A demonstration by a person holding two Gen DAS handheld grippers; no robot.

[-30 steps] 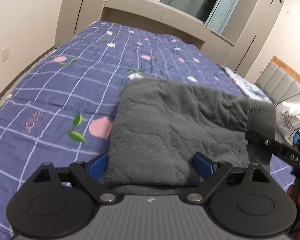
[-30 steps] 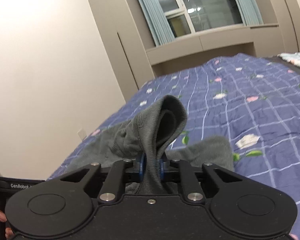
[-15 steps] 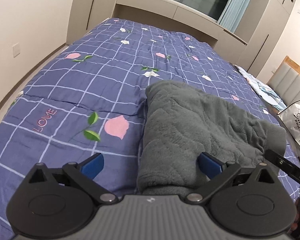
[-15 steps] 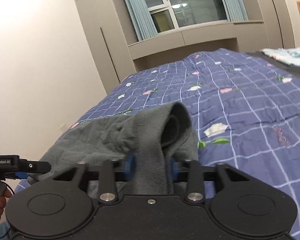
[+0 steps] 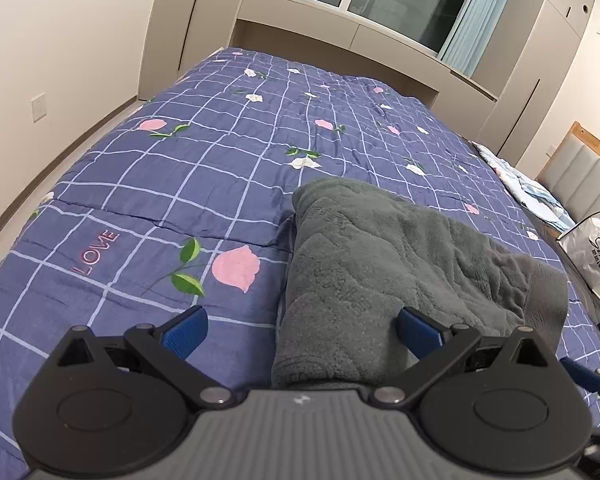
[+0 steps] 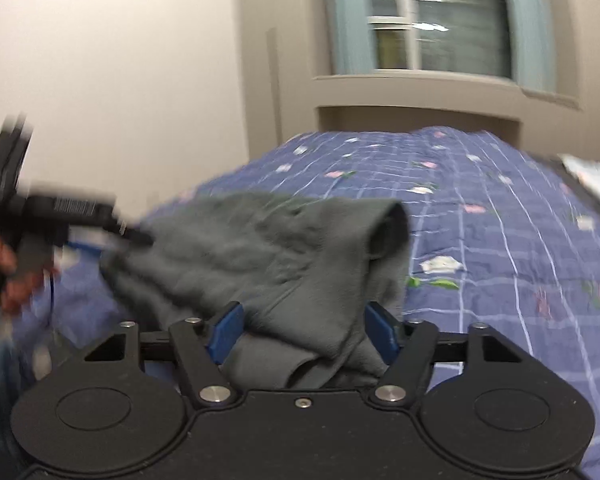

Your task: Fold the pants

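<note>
The grey fleece pants (image 5: 384, 264) lie folded in a thick stack on the blue checked quilt (image 5: 180, 184). My left gripper (image 5: 300, 332) is open, its blue pads wide apart, with the stack's near left corner between them. In the right wrist view the pants (image 6: 268, 248) lie bunched with the waistband end raised. My right gripper (image 6: 304, 332) is open, its pads on either side of the cloth without pinching it. The left gripper (image 6: 80, 212) shows blurred at the pants' far left edge.
The quilt covers a large bed that runs to a window alcove (image 5: 364, 12). A wall and floor strip (image 5: 48, 152) lie left of the bed. A headboard (image 5: 580, 168), light bedding (image 5: 528, 188) and a silver bag (image 5: 596, 252) are at the right.
My right gripper has opened and let go of the pants' waistband end. My left gripper has drawn back and left from the stack. The pants now rest on the quilt.
</note>
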